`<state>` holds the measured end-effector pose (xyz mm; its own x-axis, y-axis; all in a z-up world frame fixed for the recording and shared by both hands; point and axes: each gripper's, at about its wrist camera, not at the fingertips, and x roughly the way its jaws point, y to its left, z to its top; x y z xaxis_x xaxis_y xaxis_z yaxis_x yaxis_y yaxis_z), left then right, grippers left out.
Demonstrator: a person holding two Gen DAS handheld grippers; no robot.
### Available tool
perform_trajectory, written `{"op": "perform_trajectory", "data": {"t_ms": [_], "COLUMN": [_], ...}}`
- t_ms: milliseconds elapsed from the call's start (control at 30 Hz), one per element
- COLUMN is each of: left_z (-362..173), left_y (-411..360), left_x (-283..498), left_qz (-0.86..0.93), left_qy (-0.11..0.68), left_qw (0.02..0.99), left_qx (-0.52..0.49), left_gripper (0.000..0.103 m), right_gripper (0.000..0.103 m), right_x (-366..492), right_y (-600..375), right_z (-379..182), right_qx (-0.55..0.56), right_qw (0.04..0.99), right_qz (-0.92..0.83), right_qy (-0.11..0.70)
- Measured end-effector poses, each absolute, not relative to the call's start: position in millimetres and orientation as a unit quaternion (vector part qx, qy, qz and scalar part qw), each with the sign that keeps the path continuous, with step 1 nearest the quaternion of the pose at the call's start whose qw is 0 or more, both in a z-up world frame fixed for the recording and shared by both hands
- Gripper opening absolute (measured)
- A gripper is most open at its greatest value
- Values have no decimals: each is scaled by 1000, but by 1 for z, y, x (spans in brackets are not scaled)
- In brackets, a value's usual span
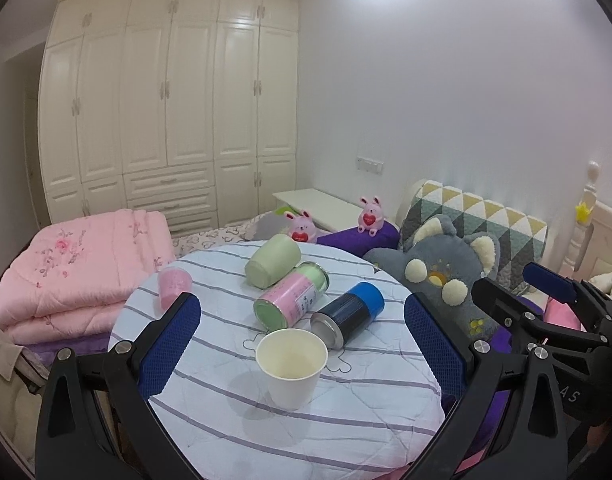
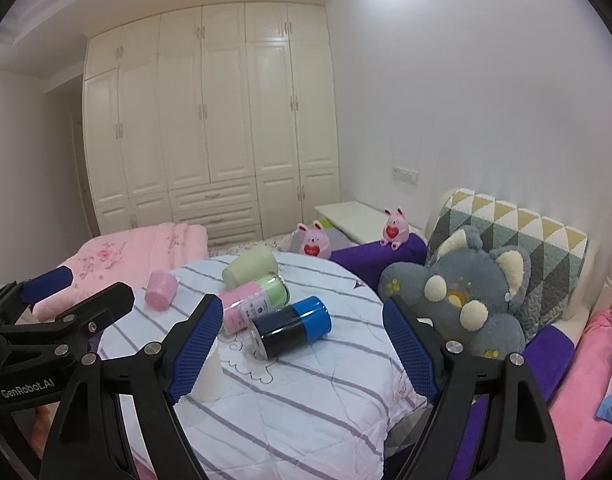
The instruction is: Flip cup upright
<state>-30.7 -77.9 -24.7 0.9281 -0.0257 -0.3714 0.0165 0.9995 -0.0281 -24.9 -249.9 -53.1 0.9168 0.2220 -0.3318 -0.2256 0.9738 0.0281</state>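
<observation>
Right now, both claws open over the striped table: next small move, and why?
Probably ease the left claw toward the green cup lying on its side at the far edge. The white paper cup already stands upright, mouth up, and both claws are open and empty. The green cup leans against the pink-and-green can, so approach gently.

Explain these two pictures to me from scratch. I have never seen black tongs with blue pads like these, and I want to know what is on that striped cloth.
No robot here: a person holds one handheld gripper in each hand, and a camera on each looks out along its two fingers. One picture is from the left gripper, the other from the right gripper. Both are open and hold nothing. On the striped round table a white paper cup already stands upright. Behind it, lying on their sides, are a blue and black can, a pink and green can and a green cup. A pink cup sits near the left edge.
</observation>
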Motion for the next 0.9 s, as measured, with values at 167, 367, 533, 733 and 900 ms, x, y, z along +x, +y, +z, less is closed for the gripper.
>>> {"op": "perform_trajectory", "data": {"t_ms": [167, 367, 533, 733, 900], "left_z": [-25, -25, -26, -25, -26], "left_y": [-78, -77, -76, -74, -73], "left_x": [-31, -32, -33, -31, -28], "left_qz": [-16, -15, -17, -18, -14], "left_qy": [186, 179, 176, 179, 182], "left_qw": [982, 984, 984, 984, 983], "left_qx": [-11, -7, -6, -7, -2], "left_gripper": [103, 103, 103, 103, 103], "right_gripper": [83, 83, 83, 83, 83], "right_x": [-26, -27, -26, -27, -30], "right_y": [-250, -248, -245, -244, -243], "right_z": [-53, -55, -56, -57, -56], "right_qx": [-7, -9, -12, -13, -10], "right_qw": [981, 981, 982, 983, 985], "right_qz": [110, 109, 106, 96, 79], "right_qy": [162, 160, 157, 156, 153]}}
